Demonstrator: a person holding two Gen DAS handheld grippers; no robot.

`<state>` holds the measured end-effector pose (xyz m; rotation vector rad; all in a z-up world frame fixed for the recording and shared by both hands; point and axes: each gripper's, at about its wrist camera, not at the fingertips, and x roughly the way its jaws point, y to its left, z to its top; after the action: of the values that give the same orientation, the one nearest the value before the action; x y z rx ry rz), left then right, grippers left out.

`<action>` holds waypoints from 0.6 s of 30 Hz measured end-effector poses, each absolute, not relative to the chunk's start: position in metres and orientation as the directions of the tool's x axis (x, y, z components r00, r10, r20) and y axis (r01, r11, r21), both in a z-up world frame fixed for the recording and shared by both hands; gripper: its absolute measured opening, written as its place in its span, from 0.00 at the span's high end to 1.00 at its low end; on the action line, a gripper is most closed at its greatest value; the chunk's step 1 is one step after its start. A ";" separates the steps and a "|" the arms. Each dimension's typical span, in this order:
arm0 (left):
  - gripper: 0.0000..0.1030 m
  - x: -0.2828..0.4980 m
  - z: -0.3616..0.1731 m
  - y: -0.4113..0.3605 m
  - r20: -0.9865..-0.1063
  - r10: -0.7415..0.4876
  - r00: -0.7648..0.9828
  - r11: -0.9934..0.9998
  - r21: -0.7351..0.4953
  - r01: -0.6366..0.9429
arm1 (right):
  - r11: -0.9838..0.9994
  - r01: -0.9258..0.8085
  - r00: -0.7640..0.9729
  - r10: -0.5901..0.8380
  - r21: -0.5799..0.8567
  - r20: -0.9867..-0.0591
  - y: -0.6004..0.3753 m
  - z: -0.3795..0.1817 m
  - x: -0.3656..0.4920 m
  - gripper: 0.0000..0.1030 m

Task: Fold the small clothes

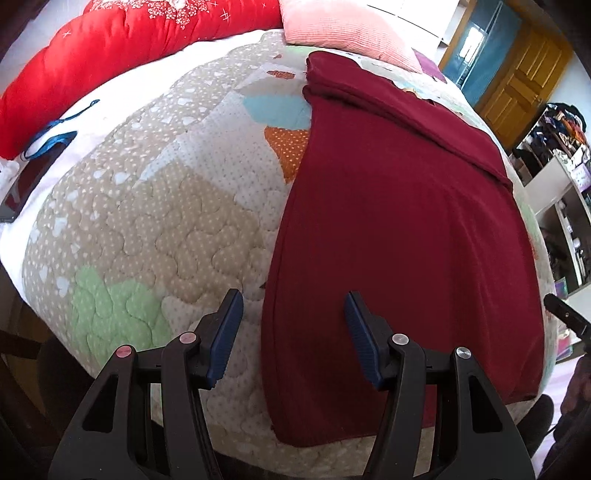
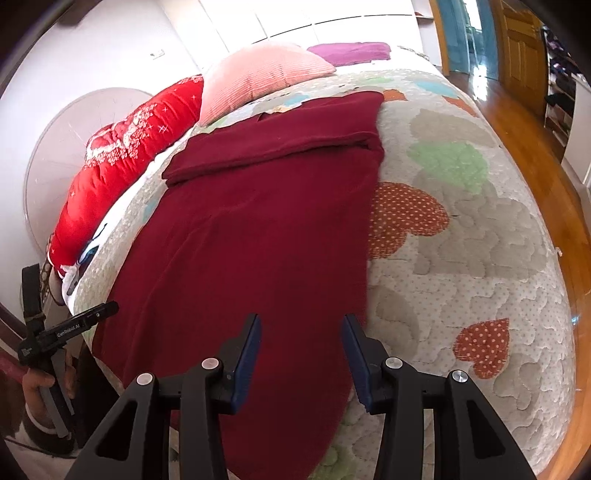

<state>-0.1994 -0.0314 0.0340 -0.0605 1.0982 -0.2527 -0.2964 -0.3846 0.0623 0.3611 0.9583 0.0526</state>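
2 grippers, left (image 1: 293, 314) and right (image 2: 301, 338), fingers wide over maroon garment (image 1: 399, 236); pillow (image 1: 347, 26) beyond.

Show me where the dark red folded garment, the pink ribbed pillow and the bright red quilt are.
Dark red knit garment (image 1: 399, 236): left wrist view, middle of its flat body.
Pink ribbed pillow (image 2: 258, 79): right wrist view, centre of its face.
Bright red padded quilt (image 1: 110, 48): left wrist view, plain part of its bulging roll.
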 end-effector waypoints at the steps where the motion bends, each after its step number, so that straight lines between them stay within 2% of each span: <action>1: 0.45 -0.200 0.034 -0.031 -0.873 -0.234 0.427 0.969 -0.177 0.170 | 0.939 0.111 0.575 0.205 0.324 -0.792 -0.383 0.062 -0.295 0.58; 18: 0.45 -0.202 0.030 -0.032 -0.871 -0.277 0.405 0.959 -0.225 0.173 | 0.952 0.079 0.533 0.211 0.296 -0.820 -0.367 0.061 -0.277 0.57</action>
<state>-0.2019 -0.0322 0.0302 -0.1048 1.1186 -0.2845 -0.2766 -0.3667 0.0607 0.3149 1.0104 0.0801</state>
